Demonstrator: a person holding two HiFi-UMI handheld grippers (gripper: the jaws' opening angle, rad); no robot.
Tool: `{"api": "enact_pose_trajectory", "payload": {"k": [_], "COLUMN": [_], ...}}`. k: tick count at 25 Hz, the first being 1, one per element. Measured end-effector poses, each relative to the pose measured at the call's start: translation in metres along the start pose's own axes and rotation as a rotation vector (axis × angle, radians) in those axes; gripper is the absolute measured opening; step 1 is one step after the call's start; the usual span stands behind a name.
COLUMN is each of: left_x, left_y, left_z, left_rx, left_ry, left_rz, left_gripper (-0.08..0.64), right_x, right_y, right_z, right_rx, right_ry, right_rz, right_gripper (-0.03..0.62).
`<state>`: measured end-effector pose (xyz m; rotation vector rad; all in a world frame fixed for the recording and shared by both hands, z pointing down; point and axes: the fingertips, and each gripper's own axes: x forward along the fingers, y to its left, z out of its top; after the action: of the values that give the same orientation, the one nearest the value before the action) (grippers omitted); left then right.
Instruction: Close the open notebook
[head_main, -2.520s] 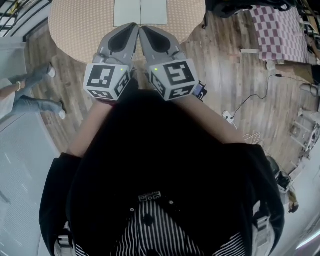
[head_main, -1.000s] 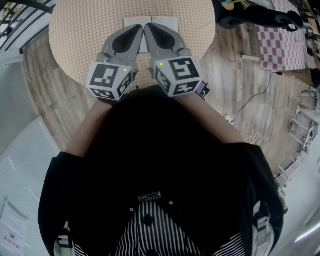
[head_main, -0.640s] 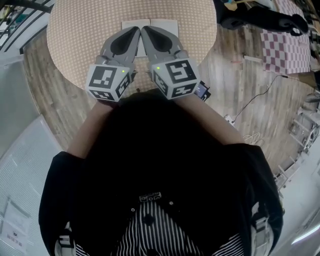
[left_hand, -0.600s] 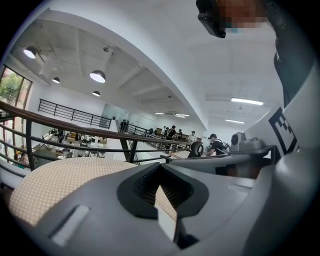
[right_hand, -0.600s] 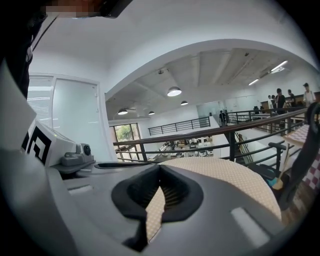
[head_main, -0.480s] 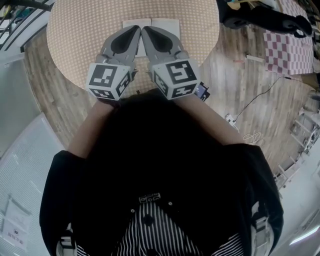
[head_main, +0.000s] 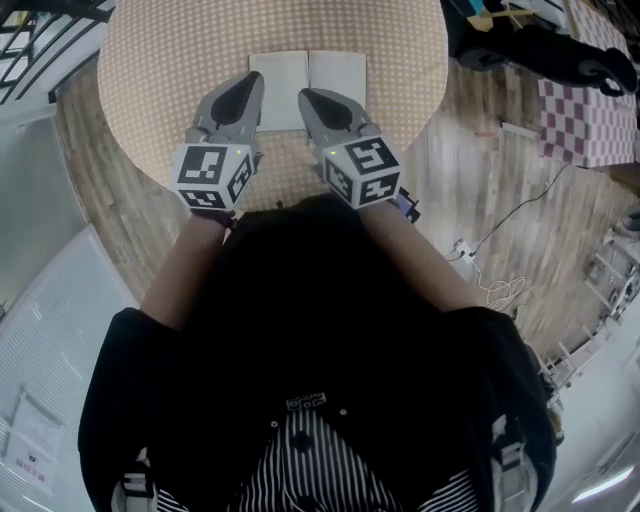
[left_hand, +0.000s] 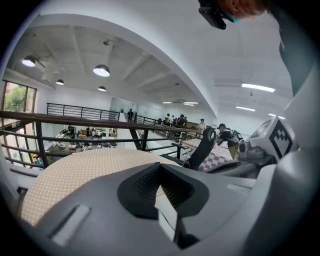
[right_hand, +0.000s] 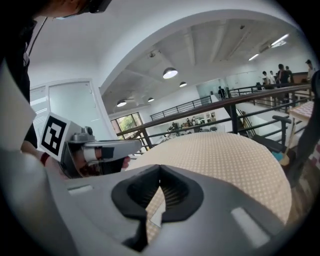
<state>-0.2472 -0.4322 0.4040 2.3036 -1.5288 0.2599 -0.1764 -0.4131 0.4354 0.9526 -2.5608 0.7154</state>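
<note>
The open notebook (head_main: 308, 78) lies flat with two white pages up, on the far middle of a round table with a beige dotted cloth (head_main: 180, 50). My left gripper (head_main: 249, 80) is shut, its tip over the notebook's left page near the near edge. My right gripper (head_main: 307, 97) is also shut, its tip at the near edge by the spine. In the left gripper view the jaws (left_hand: 160, 166) meet, with a sliver of white page (left_hand: 166, 222) below them. The right gripper view shows its jaws (right_hand: 160, 168) closed over the cloth and a page corner (right_hand: 159, 216). Neither holds anything.
Wooden floor surrounds the table. A black chair (head_main: 530, 45) and a checkered cloth (head_main: 590, 120) are at the right, and a white cable (head_main: 500, 225) lies on the floor. A metal railing (left_hand: 75, 125) stands beyond the table, with people far behind.
Both grippers have come down toward the table and drawn apart, leaving a gap between them. More of the notebook shows beyond their tips.
</note>
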Motion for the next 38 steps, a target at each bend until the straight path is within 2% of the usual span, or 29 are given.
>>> {"api": "enact_pose_trajectory", "payload": {"k": [3,7,12,16,21,22,25,32,38], "left_x": [0.014,0.038,0.06,0.079,0.098,0.101,0.111,0.134,0.149], "left_y": [-0.005,-0.03,-0.052,-0.072,-0.073,-0.075,-0.077,-0.071,-0.077], "left_z": [-0.012,-0.039,-0.072,-0.096,-0.12,-0.127,-0.147,-0.177,-0.196], "left_rx": [-0.008,-0.01,-0.014,-0.06,-0.057,-0.053,-0.037,-0.007,0.01], "left_ry": [0.033,0.107,0.206,0.269,0.342,0.36,0.413,0.484,0.518], "left_rz": [-0.005,-0.076,-0.124,-0.183,-0.206,-0.219,-0.258,-0.247,-0.245], "left_gripper": [0.0,0.001,0.002,0.002,0.002,0.002,0.002,0.002,0.002], "right_x": [-0.002,-0.004,0.002,0.003,0.019,0.021,0.024,0.027,0.028], "right_y": [-0.024,-0.055,-0.079,-0.102,-0.132,-0.139,-0.159,-0.2,-0.226], "right_z": [-0.024,-0.048,-0.07,-0.087,-0.116,-0.124,-0.145,-0.176,-0.205], "right_rx": [0.031,0.072,0.072,0.084,0.109,0.128,0.177,0.273,0.281], "right_ry": [0.044,0.085,0.152,0.202,0.289,0.309,0.364,0.436,0.513], "right_rz": [-0.048,-0.113,-0.153,-0.193,-0.201,-0.197,-0.197,-0.223,-0.257], "right_gripper": [0.002,0.002,0.002,0.002,0.003,0.054,0.092,0.138,0.15]}}
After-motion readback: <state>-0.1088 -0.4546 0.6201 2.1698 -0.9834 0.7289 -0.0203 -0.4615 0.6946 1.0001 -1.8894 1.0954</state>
